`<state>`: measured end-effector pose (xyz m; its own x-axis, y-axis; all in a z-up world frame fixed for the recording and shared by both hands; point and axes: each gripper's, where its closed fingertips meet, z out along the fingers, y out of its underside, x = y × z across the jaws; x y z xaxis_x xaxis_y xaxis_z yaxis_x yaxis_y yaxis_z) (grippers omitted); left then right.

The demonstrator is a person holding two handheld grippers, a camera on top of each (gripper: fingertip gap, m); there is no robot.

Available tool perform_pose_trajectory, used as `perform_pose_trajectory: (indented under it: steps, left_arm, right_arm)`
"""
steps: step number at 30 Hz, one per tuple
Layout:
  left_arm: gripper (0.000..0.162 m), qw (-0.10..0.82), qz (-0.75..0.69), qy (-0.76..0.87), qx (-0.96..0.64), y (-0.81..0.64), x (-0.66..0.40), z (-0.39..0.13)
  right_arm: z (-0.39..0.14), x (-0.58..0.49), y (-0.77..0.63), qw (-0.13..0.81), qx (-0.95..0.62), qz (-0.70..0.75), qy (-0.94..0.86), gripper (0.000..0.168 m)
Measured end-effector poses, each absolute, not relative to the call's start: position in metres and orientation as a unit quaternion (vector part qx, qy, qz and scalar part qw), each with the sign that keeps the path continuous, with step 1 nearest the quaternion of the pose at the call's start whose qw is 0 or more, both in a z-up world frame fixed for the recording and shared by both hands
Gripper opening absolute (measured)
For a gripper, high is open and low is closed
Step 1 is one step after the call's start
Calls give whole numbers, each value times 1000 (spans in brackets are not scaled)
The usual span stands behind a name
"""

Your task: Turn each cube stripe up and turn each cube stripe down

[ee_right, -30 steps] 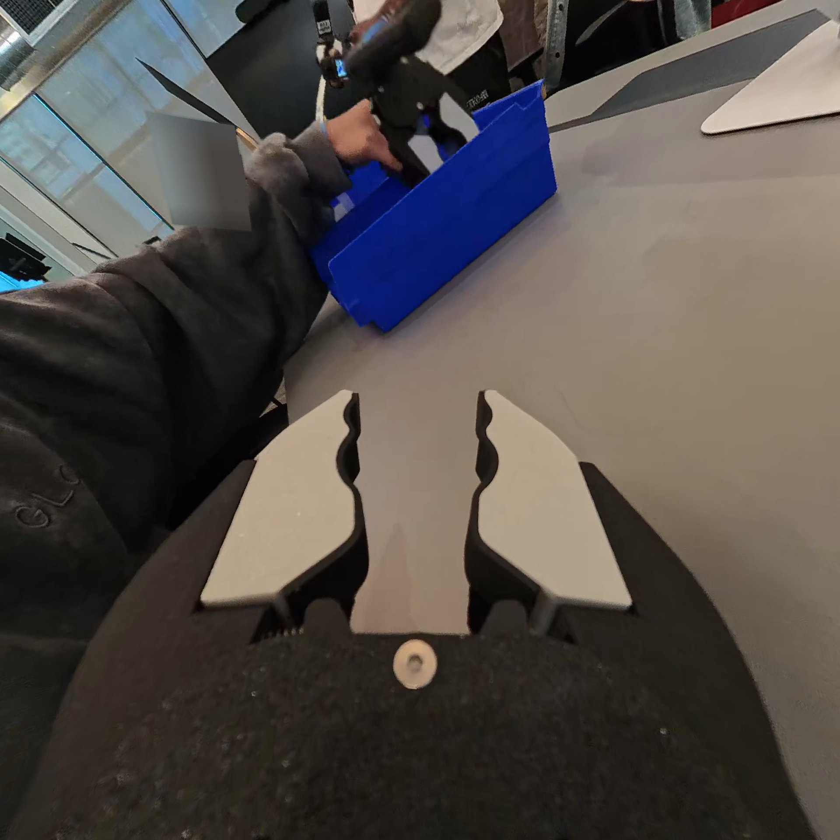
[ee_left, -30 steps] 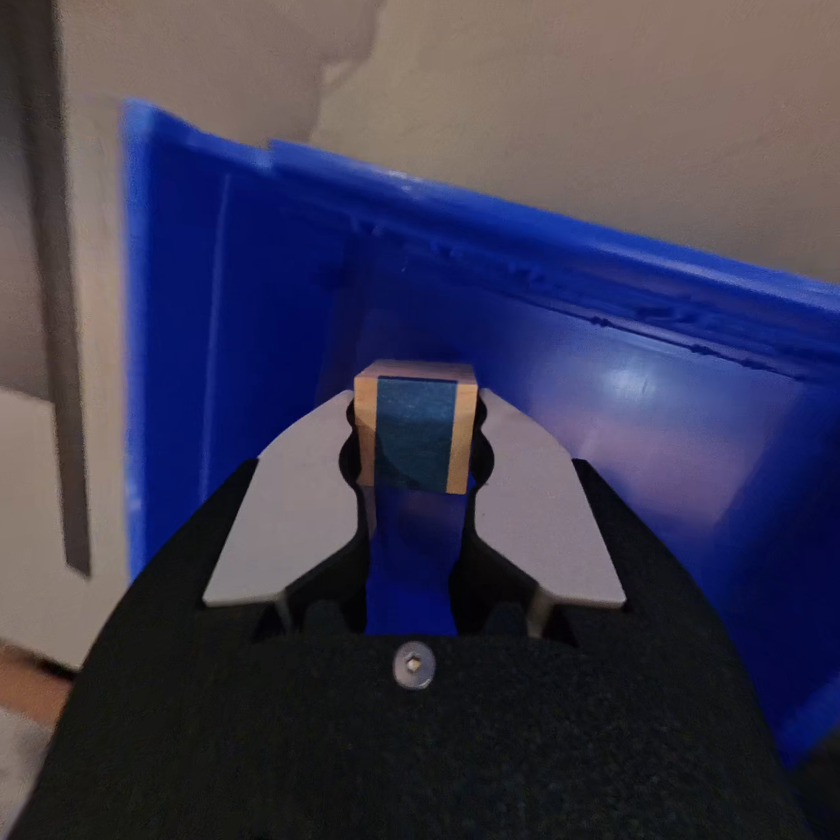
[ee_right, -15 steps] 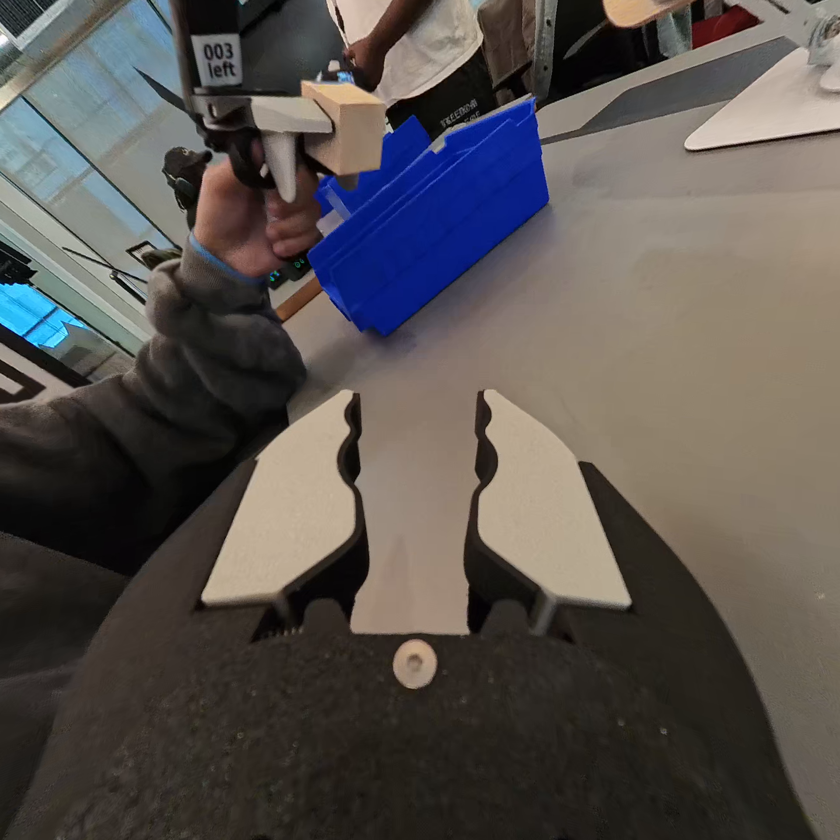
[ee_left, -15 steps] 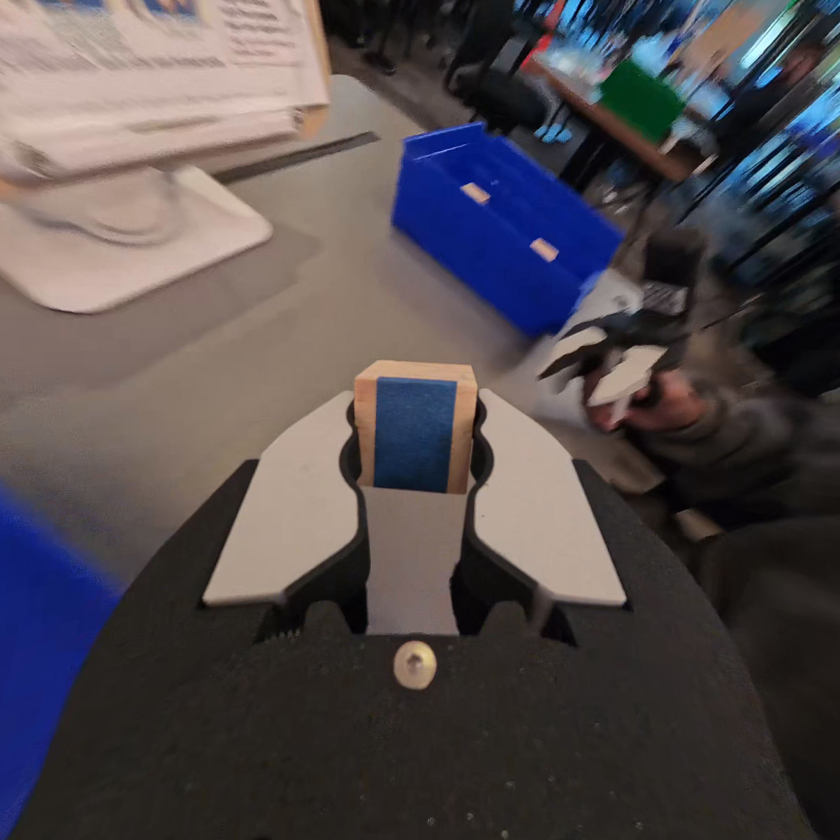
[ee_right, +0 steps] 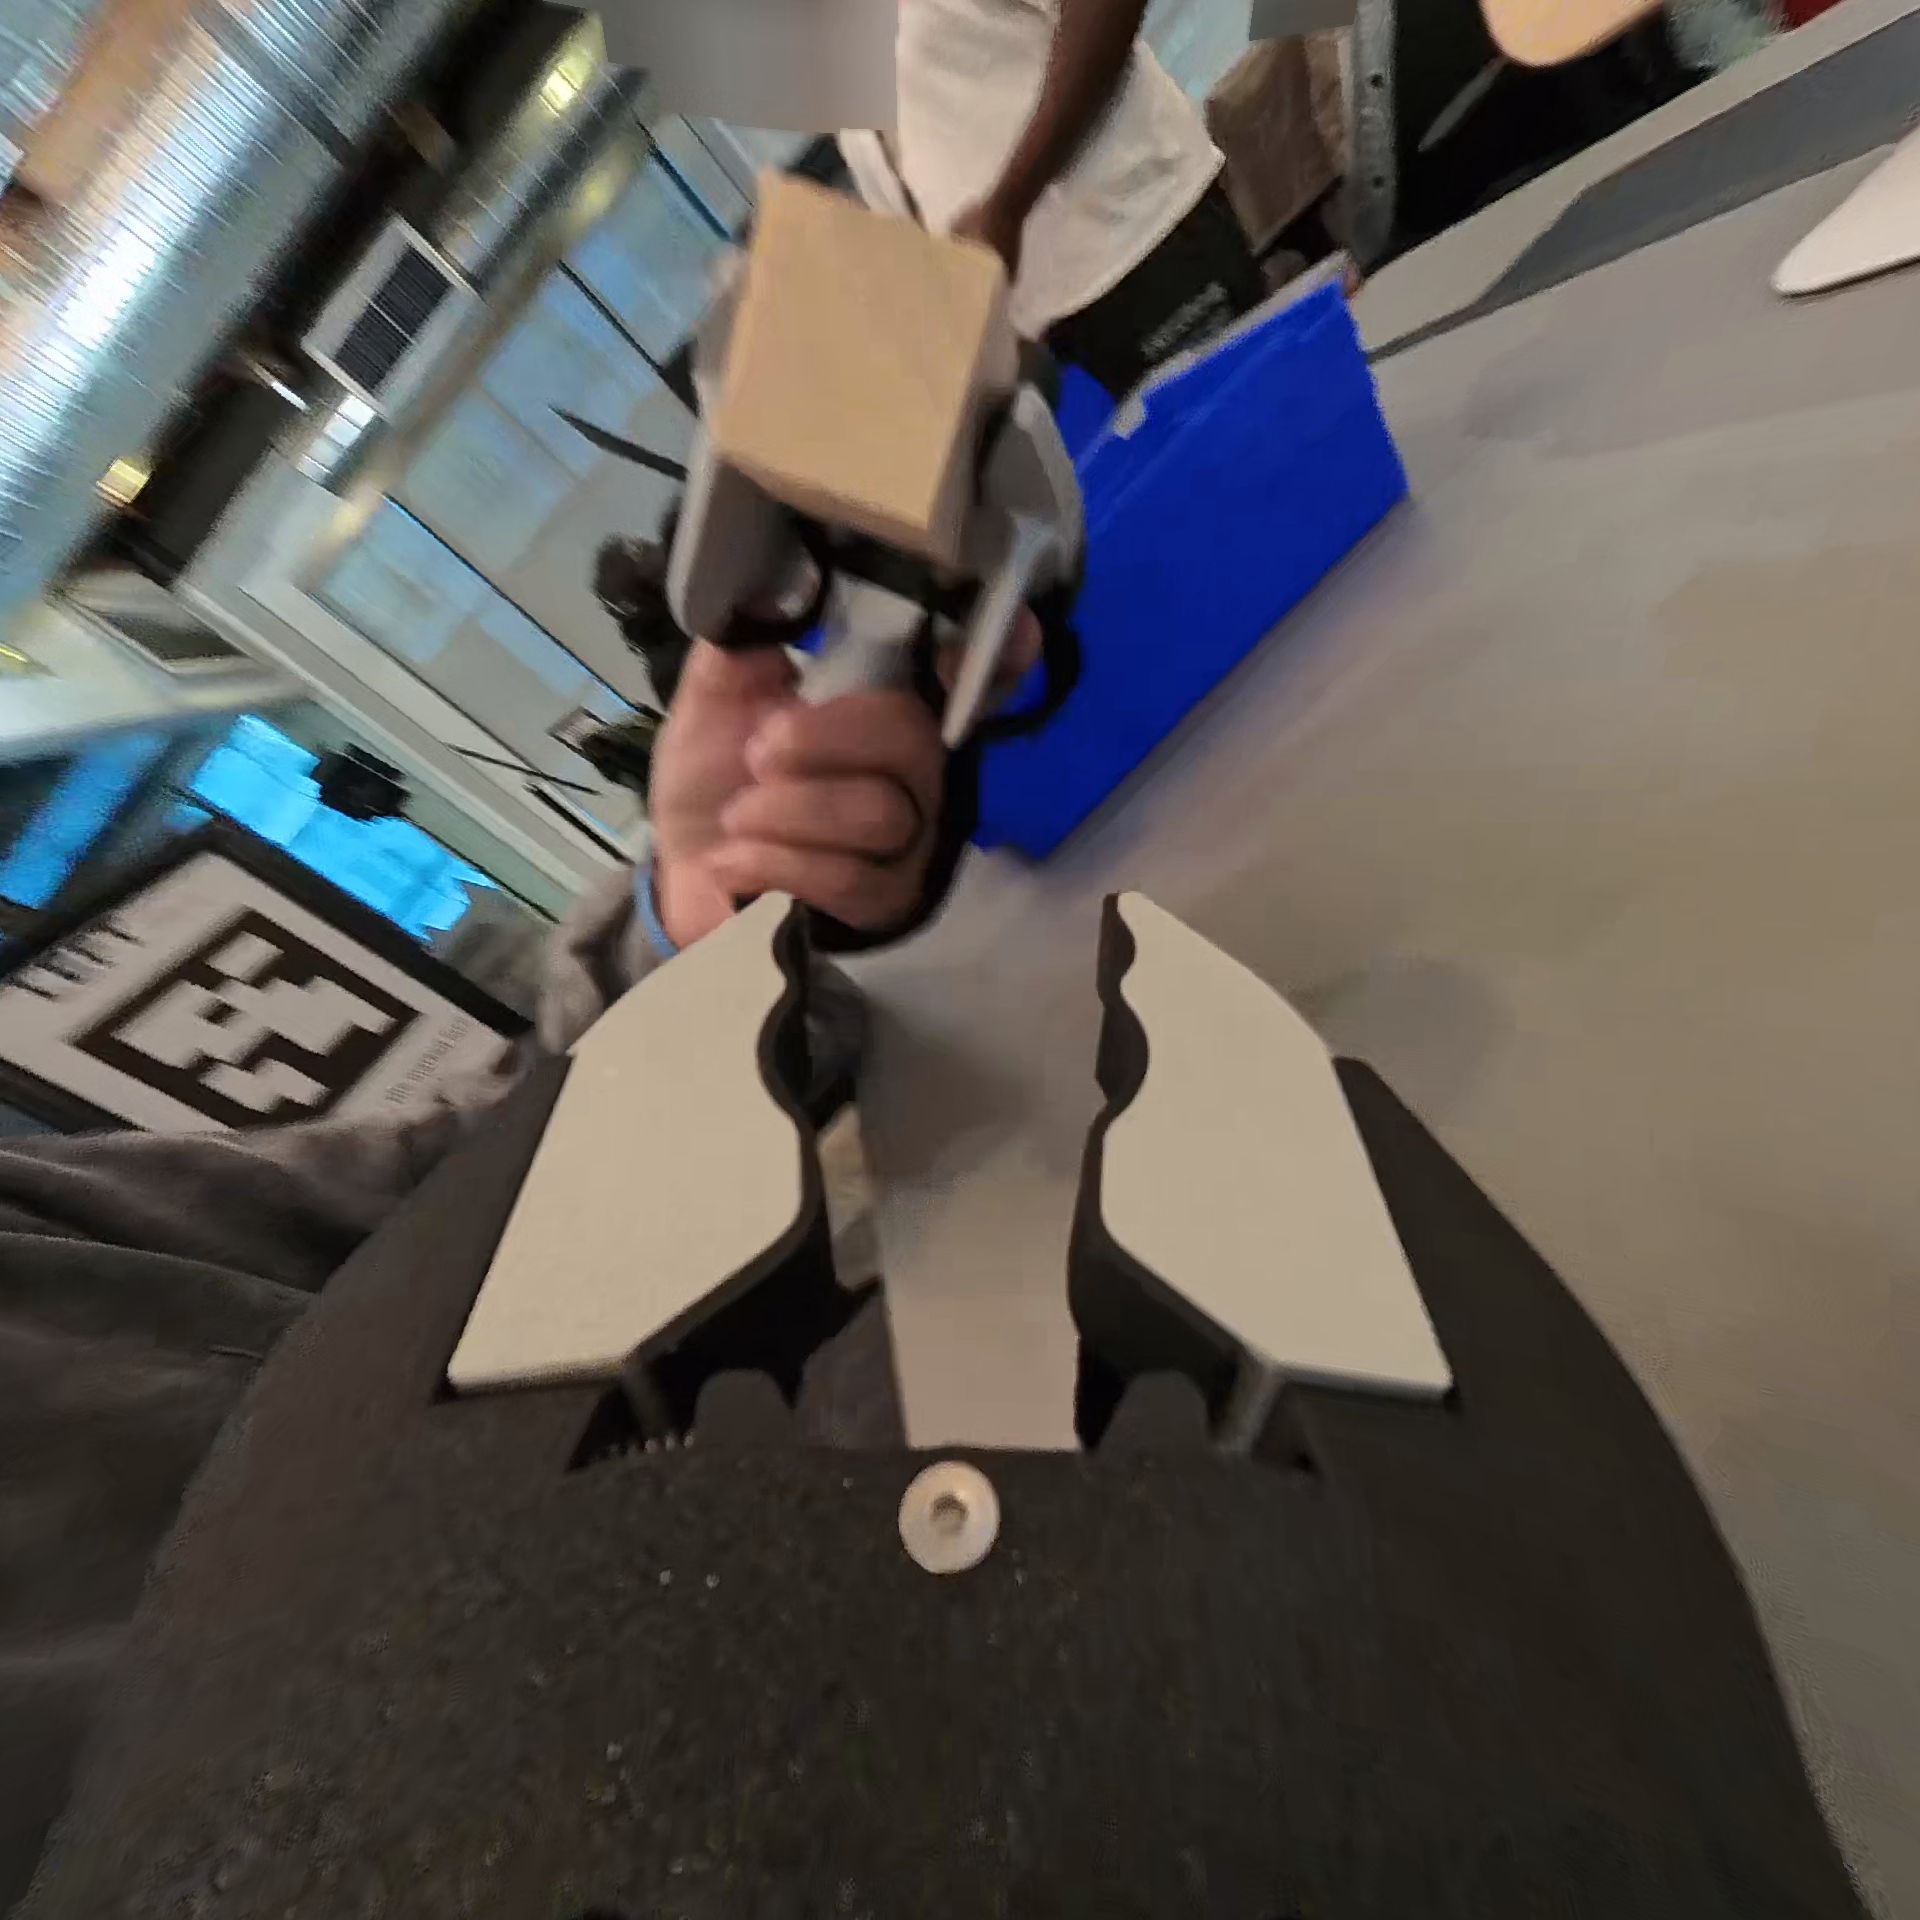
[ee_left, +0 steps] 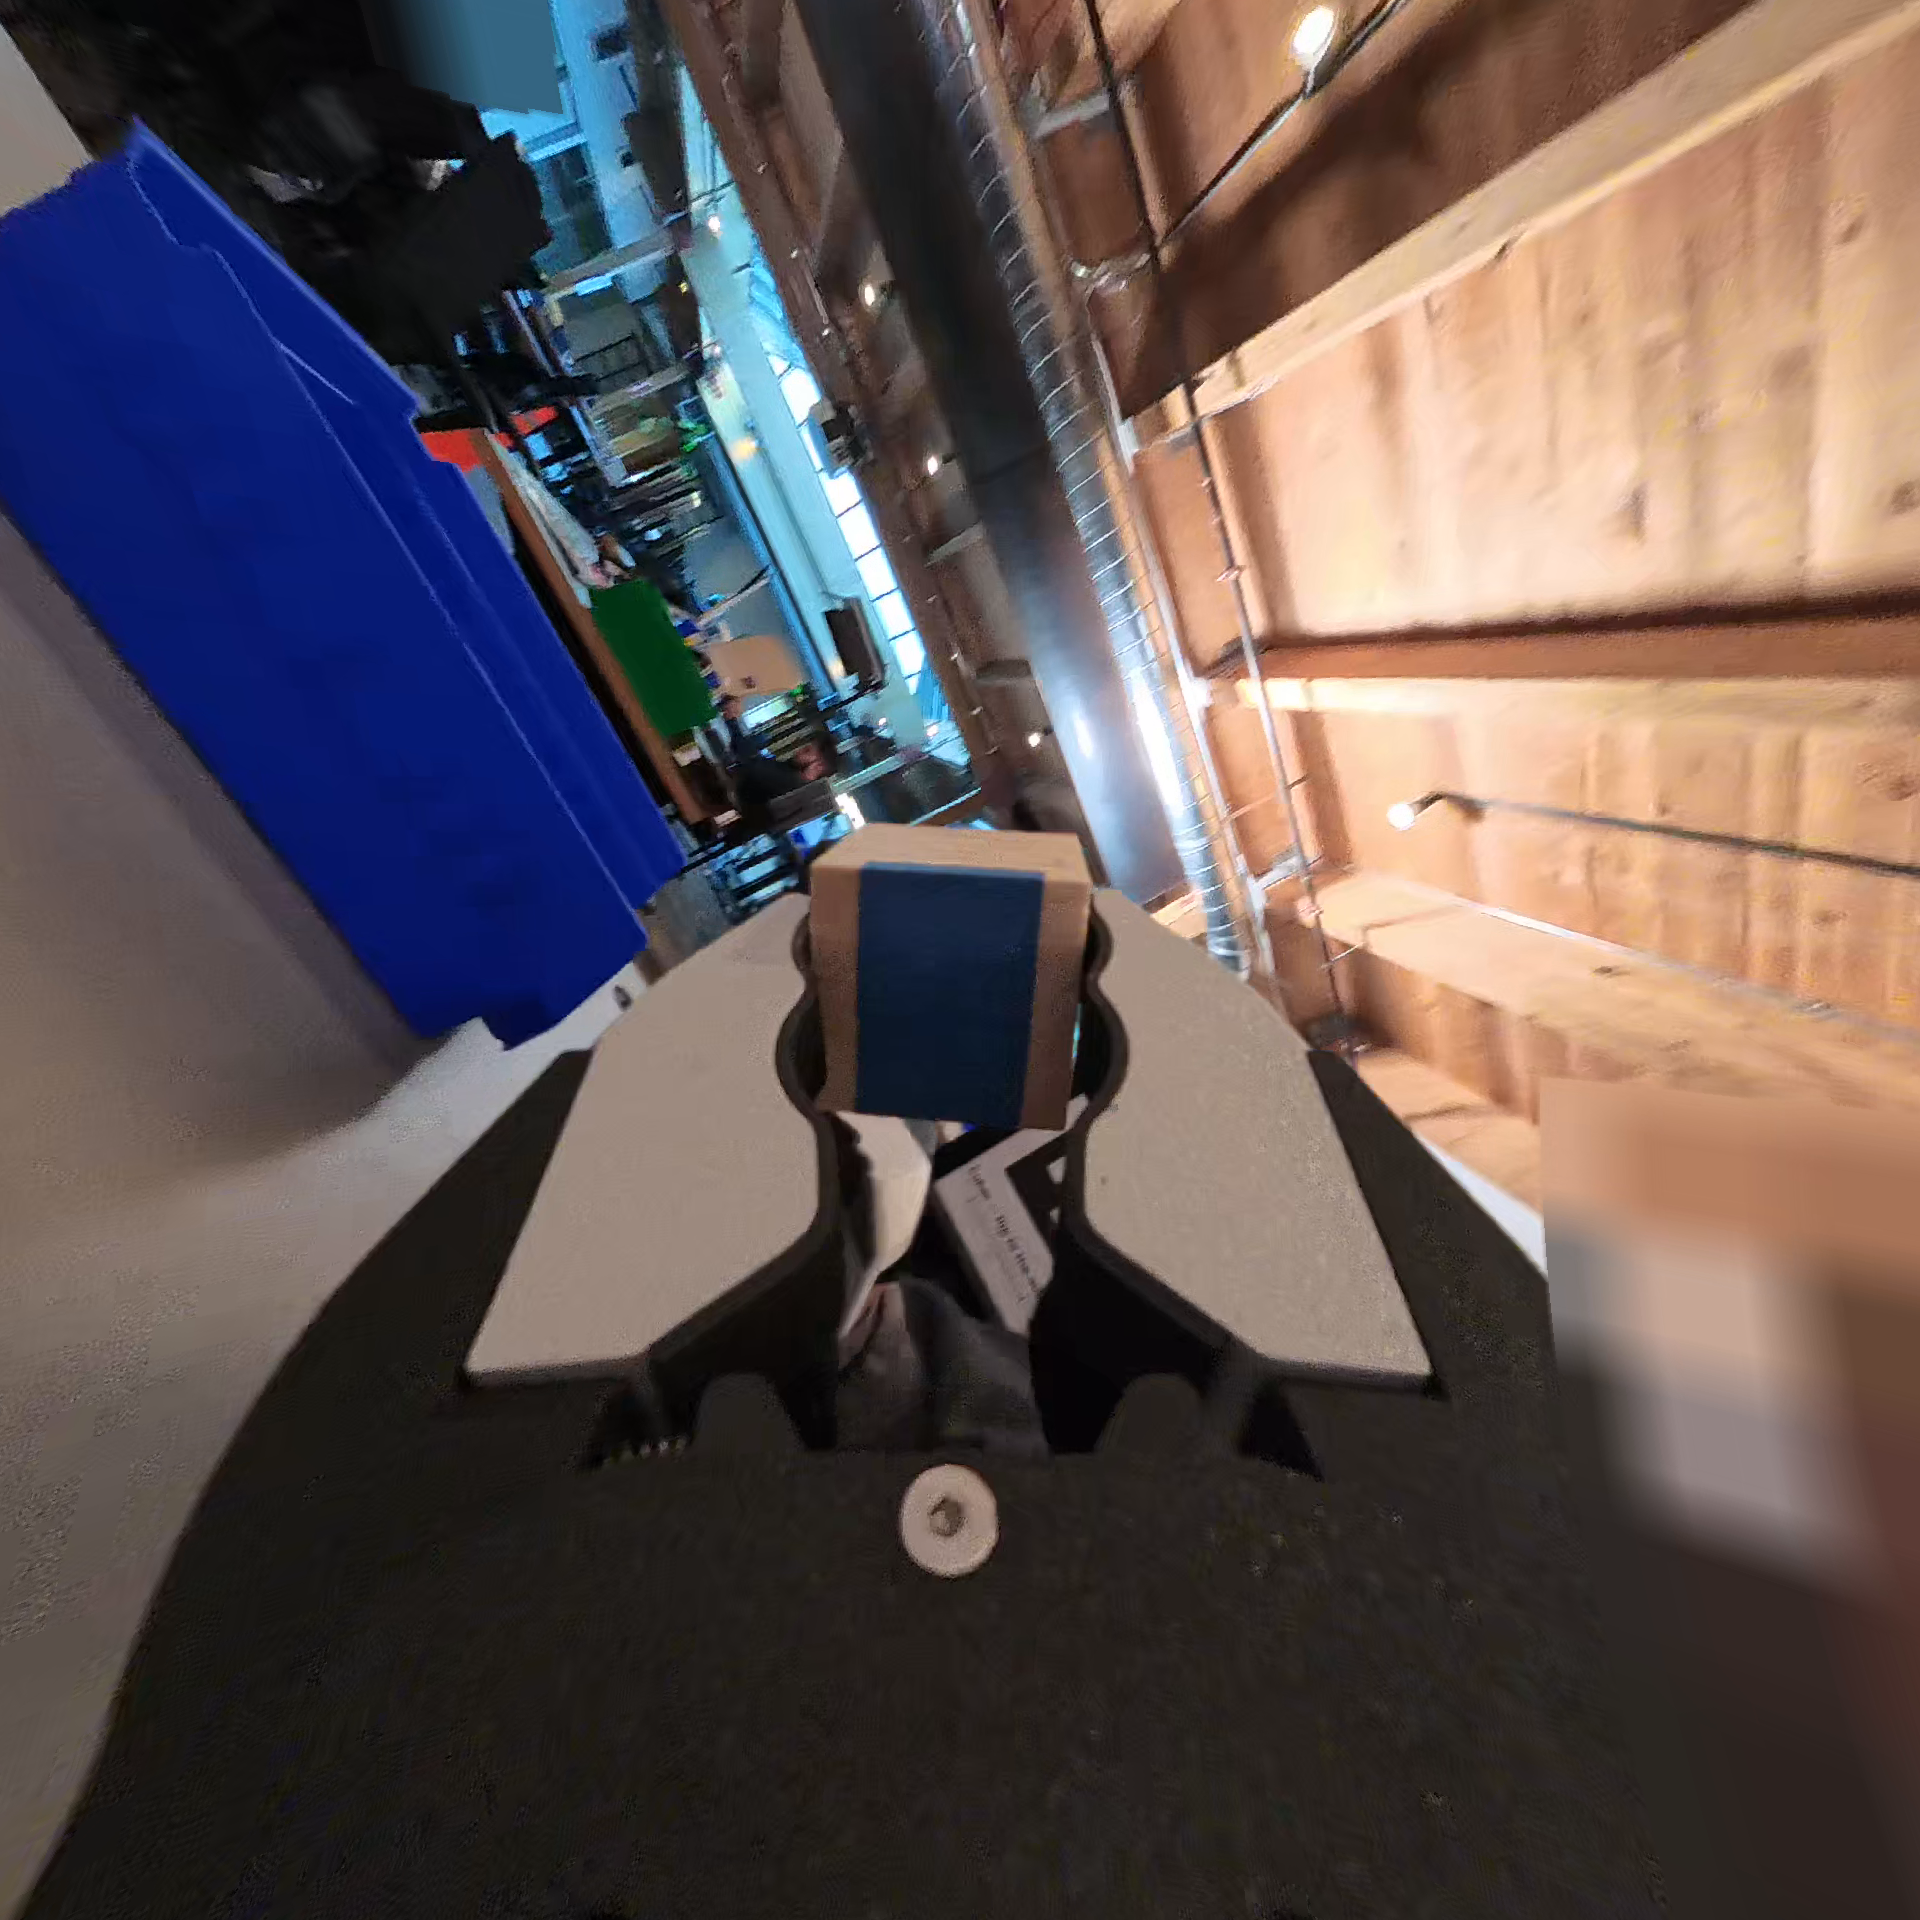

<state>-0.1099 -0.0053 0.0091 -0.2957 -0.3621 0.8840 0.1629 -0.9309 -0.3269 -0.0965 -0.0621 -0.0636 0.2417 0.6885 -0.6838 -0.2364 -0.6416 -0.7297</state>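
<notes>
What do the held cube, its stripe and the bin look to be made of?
Cube: seemingly unfinished light wood, pale tan matte faces. Stripe: probably matte blue tape or paint, flat with clean edges; can't tell which. Bin: likely moulded plastic, uniform saturated blue with a stepped rim. The left gripper jaws clamp the cube.

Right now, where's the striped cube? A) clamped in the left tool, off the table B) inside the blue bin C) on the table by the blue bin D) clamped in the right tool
A: the wooden cube with its blue stripe sits pinched between the left tool fingers, held in the air; the right tool is open and holds nothing.
</notes>
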Motion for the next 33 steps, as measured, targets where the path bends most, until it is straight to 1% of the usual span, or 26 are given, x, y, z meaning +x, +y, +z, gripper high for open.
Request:
perform_pose_trajectory:
  steps: [3, 6, 12, 14, 15, 19, 22, 24, 26, 28, 31, 33]
  left_arm:
    - [44, 169, -800, 82, -569, -4, -110, 5]
    - [44, 188, -787, 78, -583, 1, -112, -1]
    - [44, 228, -741, 92, -625, 7, -111, -17]
    - [44, 238, -724, 98, -640, 7, -108, -24]
    - [44, 235, -719, 99, -647, 7, -106, -27]
    - [45, 228, -720, 97, -648, 7, -105, -33]
    - [65, 225, -740, 82, -629, 6, -126, -27]
    - [70, 251, -714, 93, -647, 3, -148, -39]
    - [84, 274, -689, 125, -659, -16, -164, -56]
    - [79, 280, -711, 140, -630, -43, -171, -63]
    - [72, 194, -780, 172, -569, -83, -167, -56]
    - [66, 155, -802, 200, -542, -99, -161, -48]
  right_arm:
    - [-36, -109, -55, 354, -656, 653, -134, 61]
    - [-22, -118, -43, 313, -645, 690, -99, 61]
    - [-25, -130, -8, 324, -655, 679, -73, 61]
    - [-30, -136, -3, 323, -660, 673, -79, 57]
    - [-36, -138, -3, 319, -669, 666, -83, 45]
    - [-42, -137, -3, 310, -675, 664, -81, 45]
    - [-41, -131, -3, 321, -681, 652, -86, 45]
    - [-38, -125, -3, 327, -680, 650, -88, 45]
    - [-38, -119, -3, 329, -680, 649, -87, 45]
    - [-38, -115, -2, 328, -679, 651, -84, 45]
    - [-26, -103, 2, 338, -676, 649, -88, 45]
    - [-6, -74, 12, 386, -686, 608, -102, 45]
